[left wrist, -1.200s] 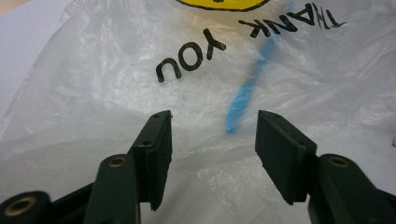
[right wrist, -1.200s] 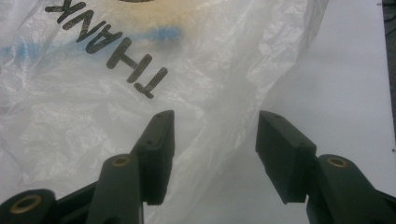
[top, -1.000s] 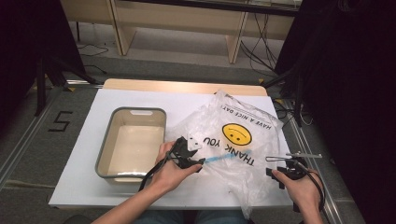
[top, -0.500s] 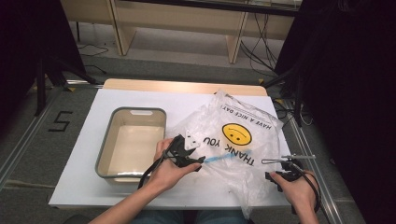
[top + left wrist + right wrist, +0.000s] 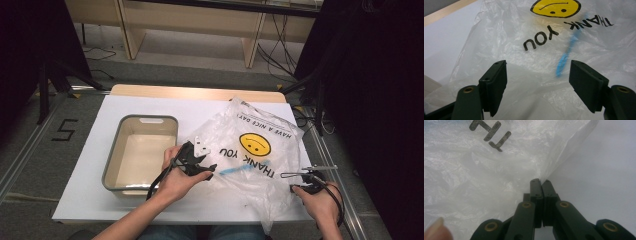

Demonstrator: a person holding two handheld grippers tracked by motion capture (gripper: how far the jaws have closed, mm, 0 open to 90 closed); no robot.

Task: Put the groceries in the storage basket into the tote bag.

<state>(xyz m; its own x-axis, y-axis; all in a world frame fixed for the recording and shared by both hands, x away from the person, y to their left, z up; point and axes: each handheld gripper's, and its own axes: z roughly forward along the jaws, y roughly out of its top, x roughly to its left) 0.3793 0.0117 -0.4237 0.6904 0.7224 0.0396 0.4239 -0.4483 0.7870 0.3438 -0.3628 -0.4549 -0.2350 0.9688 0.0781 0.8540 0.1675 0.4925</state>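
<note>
From the high view, a plastic bag (image 5: 250, 155) lies crumpled on the white surface (image 5: 90, 200) beside a grey tub (image 5: 112, 160). In the left gripper view, the left gripper (image 5: 537, 82) hovers spread apart above a blue item (image 5: 566, 56) inside. In the right gripper view, the right gripper (image 5: 541, 182) pinches the bag's edge, probably anchoring it

My left gripper (image 5: 537, 82) over the plastic bag (image 5: 250, 150), jaws spread wide, my right gripper (image 5: 541, 182) pinching that bag's near-right edge, jaws pressed together
</note>
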